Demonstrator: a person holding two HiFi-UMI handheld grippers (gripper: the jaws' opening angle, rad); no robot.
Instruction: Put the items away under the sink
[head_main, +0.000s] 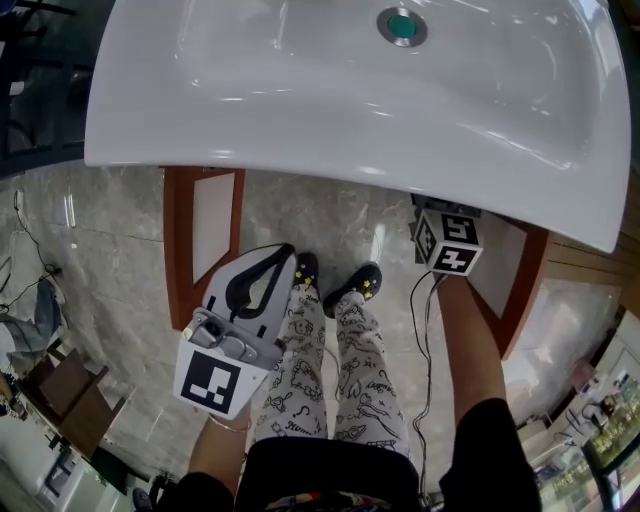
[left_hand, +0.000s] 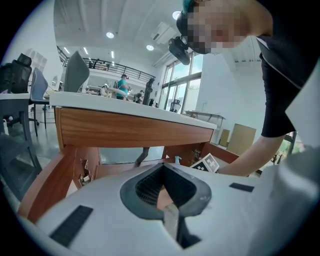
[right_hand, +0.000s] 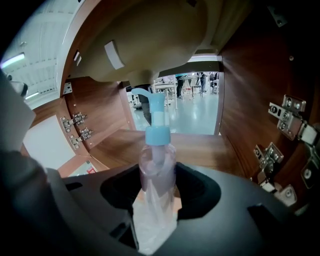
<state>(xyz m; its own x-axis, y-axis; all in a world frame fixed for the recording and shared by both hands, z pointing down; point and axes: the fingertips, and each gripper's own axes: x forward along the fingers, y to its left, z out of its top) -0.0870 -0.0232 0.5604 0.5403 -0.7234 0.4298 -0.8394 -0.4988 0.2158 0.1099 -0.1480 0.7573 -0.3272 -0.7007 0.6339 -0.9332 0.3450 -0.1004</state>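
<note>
The clear pump bottle (right_hand: 156, 170) with a blue pump head (right_hand: 155, 107) stands upright, pinched between the right gripper's (right_hand: 157, 202) fingers, inside the cabinet (right_hand: 200, 150) under the sink (head_main: 330, 130). Its base is hidden behind the gripper body. From the head view the basin covers bottle and fingers alike; only that gripper's marker cube (head_main: 447, 240) shows. The left gripper (left_hand: 167, 210) hangs outside by the open left door (head_main: 205, 240), fingers pressed together on nothing.
</note>
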